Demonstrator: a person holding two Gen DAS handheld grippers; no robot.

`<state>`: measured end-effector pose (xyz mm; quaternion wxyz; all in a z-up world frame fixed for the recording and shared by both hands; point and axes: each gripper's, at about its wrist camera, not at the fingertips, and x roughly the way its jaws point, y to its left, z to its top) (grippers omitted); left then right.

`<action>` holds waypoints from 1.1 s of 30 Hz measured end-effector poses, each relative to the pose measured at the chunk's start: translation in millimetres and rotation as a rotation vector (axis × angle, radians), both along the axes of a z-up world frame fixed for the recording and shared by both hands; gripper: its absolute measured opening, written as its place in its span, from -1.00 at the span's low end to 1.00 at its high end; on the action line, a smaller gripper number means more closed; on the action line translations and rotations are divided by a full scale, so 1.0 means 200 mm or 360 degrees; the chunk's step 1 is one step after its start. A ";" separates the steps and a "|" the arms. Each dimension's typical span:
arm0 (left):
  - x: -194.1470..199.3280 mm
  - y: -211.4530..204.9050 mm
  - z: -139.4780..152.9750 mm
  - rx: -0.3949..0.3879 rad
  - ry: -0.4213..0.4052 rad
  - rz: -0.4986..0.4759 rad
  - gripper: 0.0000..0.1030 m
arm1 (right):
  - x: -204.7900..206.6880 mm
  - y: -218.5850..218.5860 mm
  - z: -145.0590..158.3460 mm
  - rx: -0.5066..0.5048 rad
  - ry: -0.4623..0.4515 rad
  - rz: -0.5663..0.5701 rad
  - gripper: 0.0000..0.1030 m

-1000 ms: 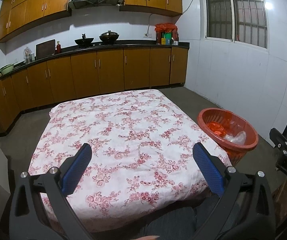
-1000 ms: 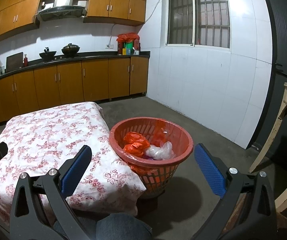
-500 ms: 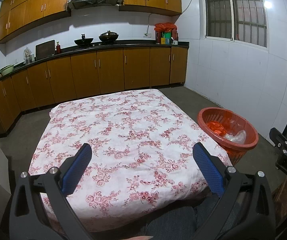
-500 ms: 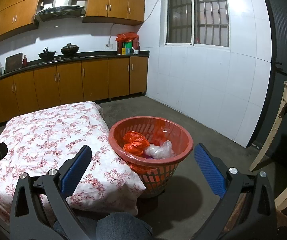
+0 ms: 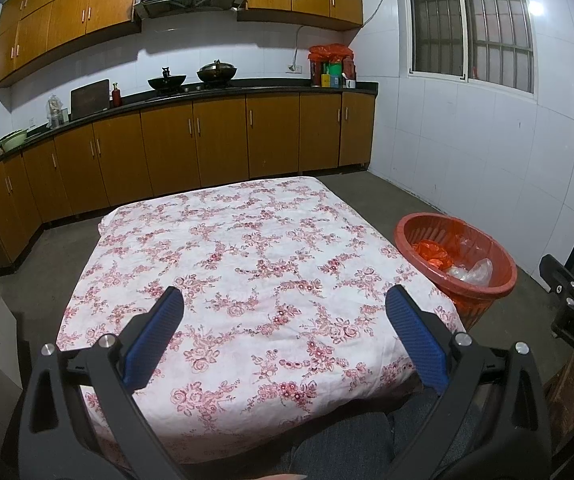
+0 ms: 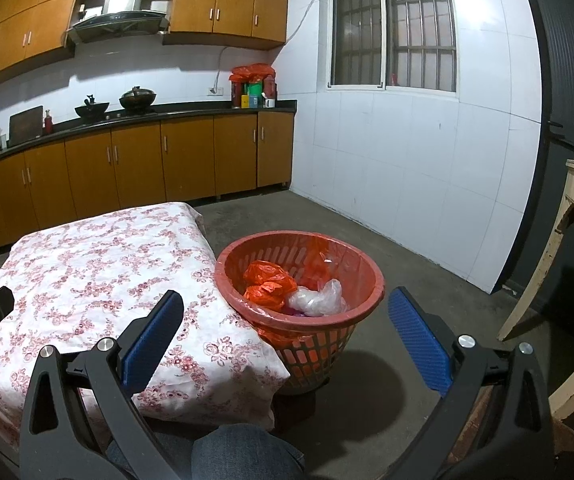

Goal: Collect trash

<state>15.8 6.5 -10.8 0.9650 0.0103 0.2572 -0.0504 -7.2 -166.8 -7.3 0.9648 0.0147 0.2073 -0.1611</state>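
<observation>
Landmark: basket (image 6: 299,280) on the floor (image 6: 387,264). Surface under a cloth (image 5: 247,272) stands just left of the basket; the cloth's near corner looks to touch the basket wall, though the view is poor there. In the basket: two bags (image 6: 269,286) on its left side, a third bag (image 6: 317,300) right of them. Behind the basket, well apart: a cabinet run (image 6: 191,160) along the far wall. Right of the basket: a tiled wall with a window (image 6: 393,28). Right and nearer: a wooden table leg (image 6: 535,280).

dim, sharp (fisheye-bent edges)
</observation>
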 end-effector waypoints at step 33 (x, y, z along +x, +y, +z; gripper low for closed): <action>0.00 -0.01 0.00 0.0003 0.0006 0.0001 0.92 | 0.00 -0.02 0.00 0.0004 0.0001 -0.0002 0.97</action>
